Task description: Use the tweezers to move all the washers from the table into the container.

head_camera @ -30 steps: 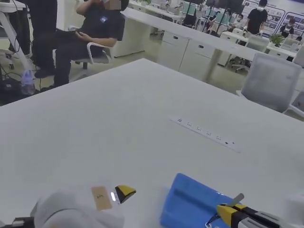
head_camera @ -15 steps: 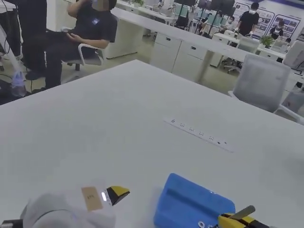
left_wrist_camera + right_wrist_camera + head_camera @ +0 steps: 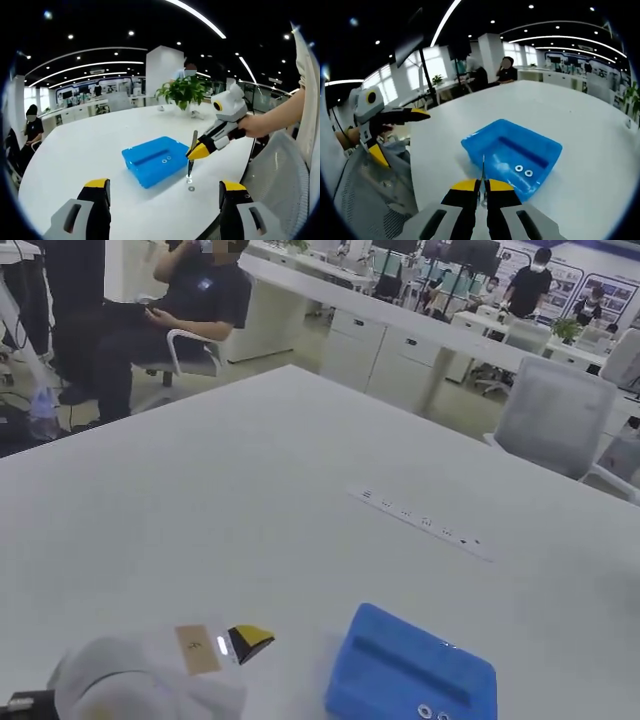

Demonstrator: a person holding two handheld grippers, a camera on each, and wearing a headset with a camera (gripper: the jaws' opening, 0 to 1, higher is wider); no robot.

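Note:
A blue container (image 3: 410, 675) sits near the table's front edge with two washers (image 3: 433, 712) inside. They also show in the right gripper view as washers (image 3: 523, 171) on the floor of the container (image 3: 540, 145). My right gripper (image 3: 481, 186) is shut on thin metal tweezers (image 3: 483, 170). In the left gripper view, that right gripper (image 3: 195, 153) points the tweezers (image 3: 191, 160) down at a washer (image 3: 191, 188) on the table, just in front of the container (image 3: 145, 167). My left gripper (image 3: 162, 192) stands wide open, holding nothing, left of the container (image 3: 250, 640).
A white power strip (image 3: 420, 523) lies across the table's middle. Beyond the far edge stand a grey chair (image 3: 555, 415) and a seated person (image 3: 190, 300). A potted plant (image 3: 184, 92) stands further along the table.
My right gripper with the tweezers has dropped out of the bottom of the head view. The left gripper has stayed about where it was.

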